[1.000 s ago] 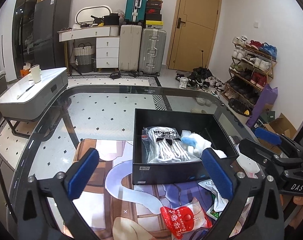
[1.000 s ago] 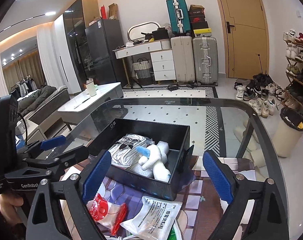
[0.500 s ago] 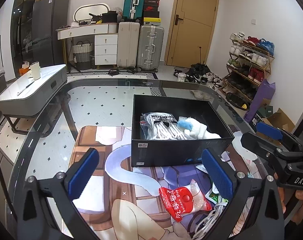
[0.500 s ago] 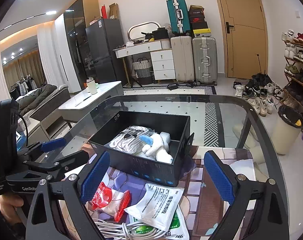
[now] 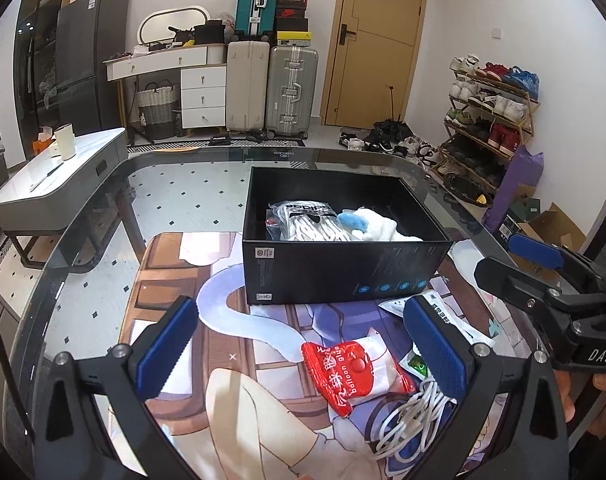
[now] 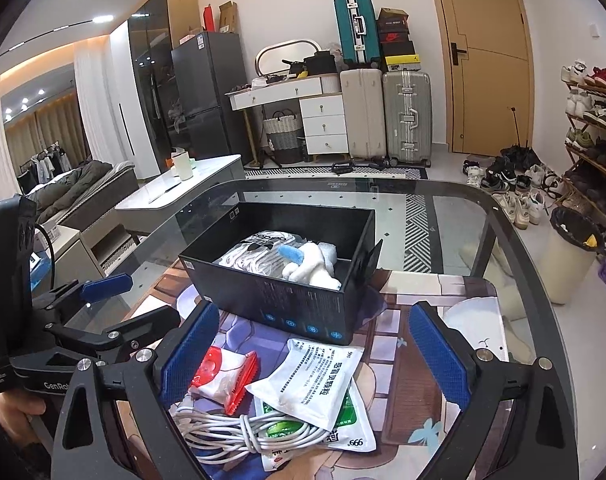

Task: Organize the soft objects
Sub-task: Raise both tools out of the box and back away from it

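A black box point(image 5: 345, 268) point(image 6: 287, 300) on the printed mat holds a bagged bundle of white socks point(image 5: 307, 222) point(image 6: 255, 254) and a white plush toy with a blue part point(image 5: 367, 226) point(image 6: 311, 264). In front of the box lie a red-and-white balloon-glue pouch point(image 5: 355, 370) point(image 6: 219, 376), a white medicine sachet point(image 6: 307, 384), a green-and-white sachet point(image 6: 343, 432) and a coiled white cable point(image 5: 407, 420) point(image 6: 231, 428). My left gripper point(image 5: 303, 352) is open above the pouch. My right gripper point(image 6: 307, 354) is open above the sachets. Both are empty.
The printed mat point(image 5: 223, 360) covers part of a glass table point(image 5: 83, 280) whose rim curves round the back. A shoe rack point(image 5: 487, 120) and a bin point(image 6: 571, 256) stand to the right, a low grey table point(image 5: 55, 184) to the left, suitcases point(image 5: 271, 84) behind.
Both grippers have drawn back from the box towards the near edge. The pouch, sachets and cable have come into fuller view beneath them. Both stay open.
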`<action>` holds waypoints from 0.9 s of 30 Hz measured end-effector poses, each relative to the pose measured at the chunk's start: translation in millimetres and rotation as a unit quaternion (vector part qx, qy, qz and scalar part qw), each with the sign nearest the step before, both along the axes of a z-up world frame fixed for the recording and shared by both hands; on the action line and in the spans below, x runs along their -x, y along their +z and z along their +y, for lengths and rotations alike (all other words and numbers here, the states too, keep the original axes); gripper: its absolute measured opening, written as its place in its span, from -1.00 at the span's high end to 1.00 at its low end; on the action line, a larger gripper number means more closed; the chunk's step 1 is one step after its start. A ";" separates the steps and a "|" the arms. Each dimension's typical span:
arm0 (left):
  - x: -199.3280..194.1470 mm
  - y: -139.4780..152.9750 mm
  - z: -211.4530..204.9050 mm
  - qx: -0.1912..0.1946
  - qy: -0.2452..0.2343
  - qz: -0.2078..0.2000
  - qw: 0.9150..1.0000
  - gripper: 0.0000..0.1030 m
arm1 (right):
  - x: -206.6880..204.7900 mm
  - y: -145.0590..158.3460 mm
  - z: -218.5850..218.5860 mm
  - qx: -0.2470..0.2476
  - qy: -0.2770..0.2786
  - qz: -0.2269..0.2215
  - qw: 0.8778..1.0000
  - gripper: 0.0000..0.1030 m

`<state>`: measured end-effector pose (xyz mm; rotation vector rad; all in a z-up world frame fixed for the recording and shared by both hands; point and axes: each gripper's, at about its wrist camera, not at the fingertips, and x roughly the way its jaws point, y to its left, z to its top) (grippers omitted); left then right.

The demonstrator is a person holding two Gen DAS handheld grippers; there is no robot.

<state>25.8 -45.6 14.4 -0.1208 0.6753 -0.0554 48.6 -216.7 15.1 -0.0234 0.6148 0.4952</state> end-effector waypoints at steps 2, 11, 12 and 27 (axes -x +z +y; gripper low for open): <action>1.0 -0.9 -2.7 0.000 -0.003 0.003 1.000 -1.00 | 2.0 -0.7 -0.9 -0.001 0.000 0.000 1.000 -0.89; 8.0 -7.2 -8.6 -0.007 -0.011 0.009 1.000 -1.00 | 10.0 -7.2 -3.3 -0.001 -0.002 0.005 1.000 -0.89; 8.4 -8.3 -9.7 -0.007 -0.012 0.010 1.000 -1.00 | 11.0 -8.0 -3.9 -0.001 -0.002 0.006 1.000 -0.89; 1.7 -19.0 -28.3 -0.010 -0.031 0.032 0.999 -1.00 | 9.6 -14.9 -9.0 0.013 -0.012 0.018 1.000 -0.89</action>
